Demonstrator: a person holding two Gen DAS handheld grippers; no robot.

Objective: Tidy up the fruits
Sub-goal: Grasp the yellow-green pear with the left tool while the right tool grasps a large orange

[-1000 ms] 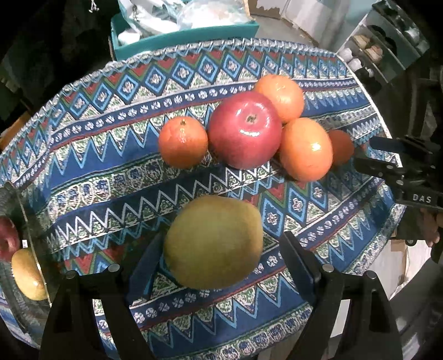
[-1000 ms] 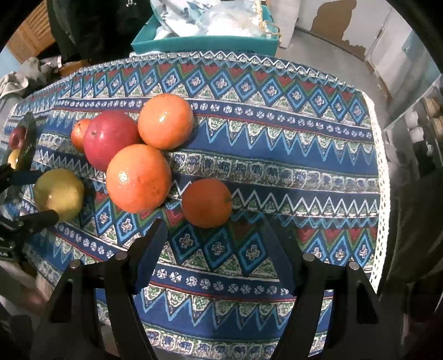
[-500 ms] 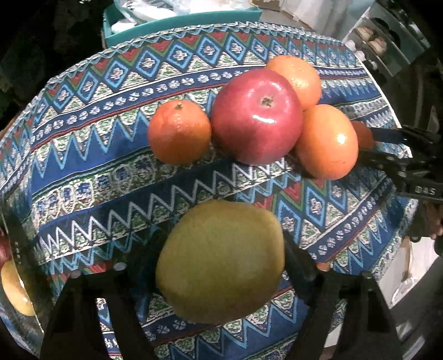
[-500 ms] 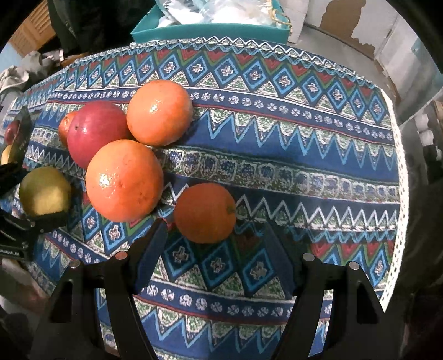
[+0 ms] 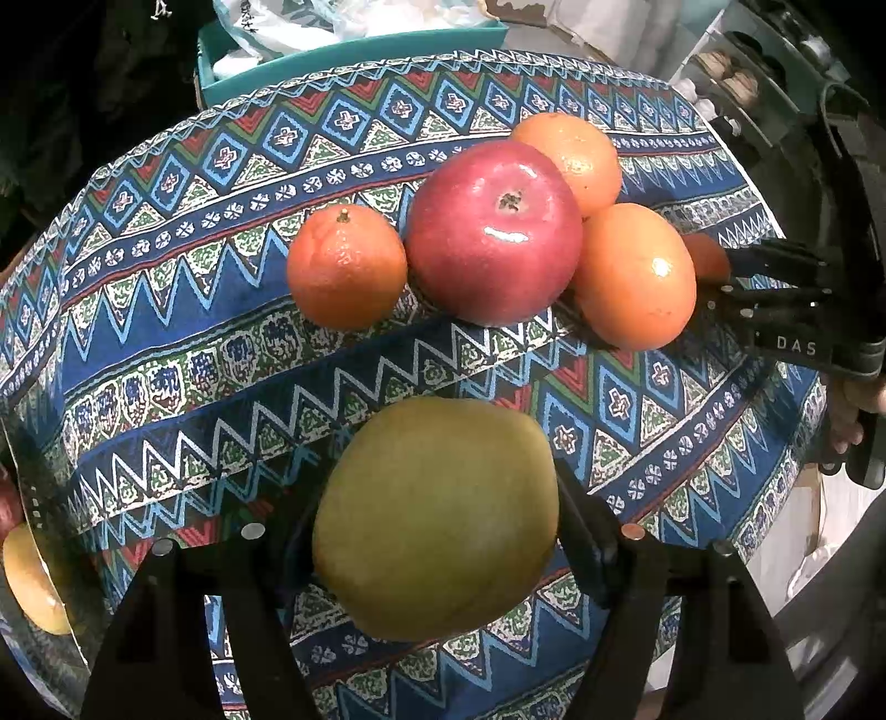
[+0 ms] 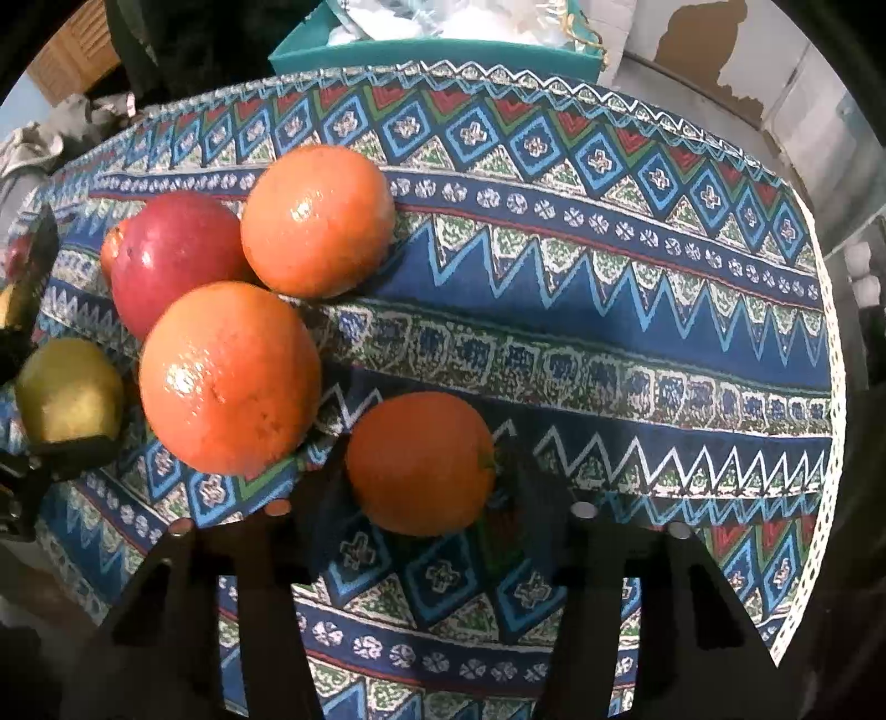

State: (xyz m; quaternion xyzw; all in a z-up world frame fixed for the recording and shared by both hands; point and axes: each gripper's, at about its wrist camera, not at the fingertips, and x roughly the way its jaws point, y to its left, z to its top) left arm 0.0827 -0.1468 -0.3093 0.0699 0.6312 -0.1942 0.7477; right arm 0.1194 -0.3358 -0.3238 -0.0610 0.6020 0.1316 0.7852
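Observation:
A yellow-green fruit [image 5: 437, 520] lies on the patterned tablecloth [image 5: 194, 343] between the fingers of my left gripper [image 5: 434, 487]. Its jaws are closing, and both pads press the fruit's sides. Behind it sit a mandarin [image 5: 346, 266], a red apple [image 5: 493, 232] and two big oranges [image 5: 634, 277] [image 5: 570, 160], bunched together. In the right wrist view a small orange [image 6: 418, 459] sits between the fingers of my right gripper [image 6: 421, 465]. These jaws are closing too, with pads against the small orange. The left wrist view shows that gripper [image 5: 725, 274] at the far right.
A teal box [image 5: 354, 50] with plastic bags stands behind the table. Shelving [image 5: 747, 83] is at the right. The cloth's lace edge [image 6: 830, 387] marks the table's right side. A shiny panel [image 5: 33, 576] at the left edge mirrors fruit. A person's hand [image 5: 847, 410] holds the right gripper.
The left fingers have closed in onto the yellow-green fruit. My right gripper has sunk toward the small orange and its fingers have narrowed around it.

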